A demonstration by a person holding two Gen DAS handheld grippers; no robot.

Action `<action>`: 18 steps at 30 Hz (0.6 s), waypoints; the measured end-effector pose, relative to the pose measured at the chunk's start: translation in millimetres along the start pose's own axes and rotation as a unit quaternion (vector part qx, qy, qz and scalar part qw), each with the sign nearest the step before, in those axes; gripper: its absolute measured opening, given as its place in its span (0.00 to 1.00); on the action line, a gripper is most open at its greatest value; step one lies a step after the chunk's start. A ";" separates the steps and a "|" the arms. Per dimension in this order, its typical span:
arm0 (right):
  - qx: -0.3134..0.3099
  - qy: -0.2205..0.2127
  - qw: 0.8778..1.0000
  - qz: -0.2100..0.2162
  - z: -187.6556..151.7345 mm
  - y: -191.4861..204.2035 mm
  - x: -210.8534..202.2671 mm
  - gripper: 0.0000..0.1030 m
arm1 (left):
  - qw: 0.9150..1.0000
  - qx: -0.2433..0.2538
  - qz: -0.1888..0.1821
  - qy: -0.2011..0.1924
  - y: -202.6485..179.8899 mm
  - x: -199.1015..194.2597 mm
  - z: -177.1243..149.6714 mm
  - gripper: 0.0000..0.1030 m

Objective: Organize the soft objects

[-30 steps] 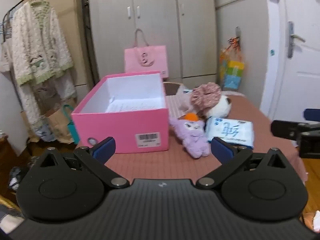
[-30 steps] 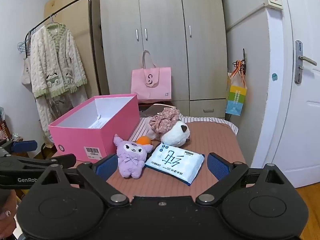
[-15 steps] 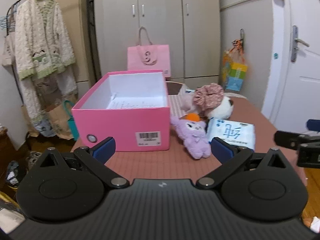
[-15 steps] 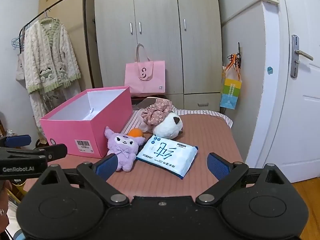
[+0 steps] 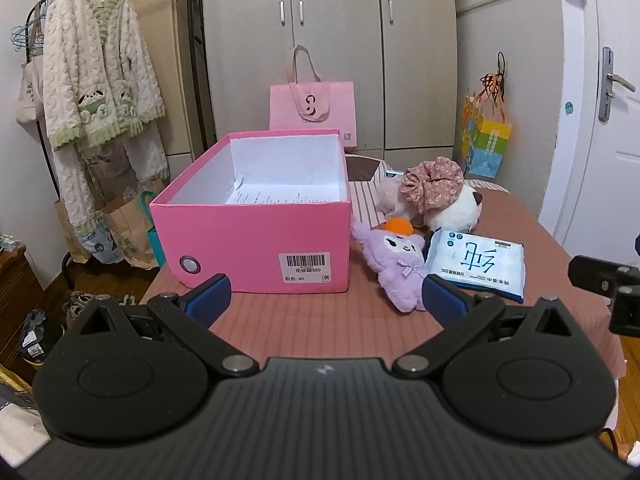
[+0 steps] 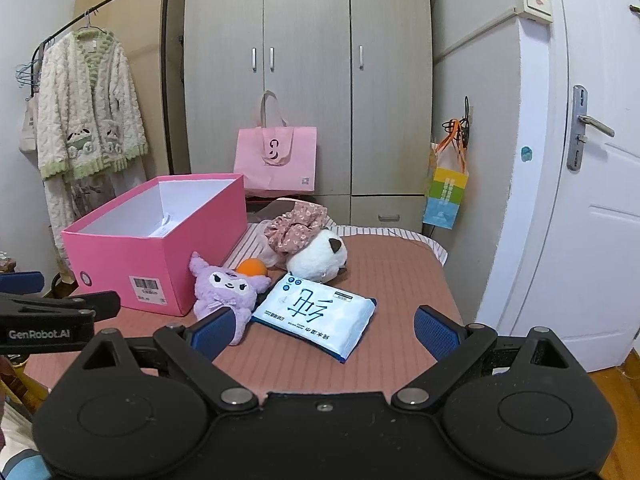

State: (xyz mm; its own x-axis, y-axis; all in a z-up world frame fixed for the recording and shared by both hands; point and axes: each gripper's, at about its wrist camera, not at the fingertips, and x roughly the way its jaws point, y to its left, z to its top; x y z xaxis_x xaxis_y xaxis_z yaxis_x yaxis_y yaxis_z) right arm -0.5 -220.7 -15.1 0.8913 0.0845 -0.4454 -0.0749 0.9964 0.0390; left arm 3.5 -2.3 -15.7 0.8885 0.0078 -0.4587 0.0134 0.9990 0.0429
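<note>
1. Paper inside the pink box (image 5: pixel 256 240) shows only in your left view.
2. Your left gripper (image 5: pixel 326 298) and right gripper (image 6: pixel 322 330) both gape, empty.
3. Beside the box on the table (image 5: pixel 320 328): one purple plush (image 5: pixel 394 262), one white plush (image 6: pixel 316 258), one tissue pack (image 6: pixel 316 312).

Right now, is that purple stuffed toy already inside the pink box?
No, the purple stuffed toy lies on the table outside the pink box, next to it.
</note>
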 end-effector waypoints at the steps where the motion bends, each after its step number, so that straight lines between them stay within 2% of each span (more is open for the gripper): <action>1: 0.000 0.000 1.000 0.001 -0.1 -0.1 -0.2 0.95 | 1.000 0.001 -0.003 -0.002 0.9 -1.2 0.2 1.00; 7: 0.002 -0.001 1.000 0.001 -1.5 -0.1 -0.3 0.95 | 1.000 -0.001 -0.019 -0.020 2.3 -6.6 -1.6 1.00; 18: 0.002 0.000 1.000 0.005 -3.7 -0.6 -0.3 0.95 | 1.000 0.004 -0.013 -0.017 0.5 -6.9 -4.3 1.00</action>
State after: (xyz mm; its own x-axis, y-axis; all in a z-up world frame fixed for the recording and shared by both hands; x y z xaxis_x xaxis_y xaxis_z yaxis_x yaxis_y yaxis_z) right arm -2.4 -221.3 -18.2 0.8900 0.0951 -0.4459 -0.0830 0.9955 0.0466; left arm -4.7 -1.7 -16.4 0.9026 -0.0208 -0.4299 0.0415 0.9984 0.0389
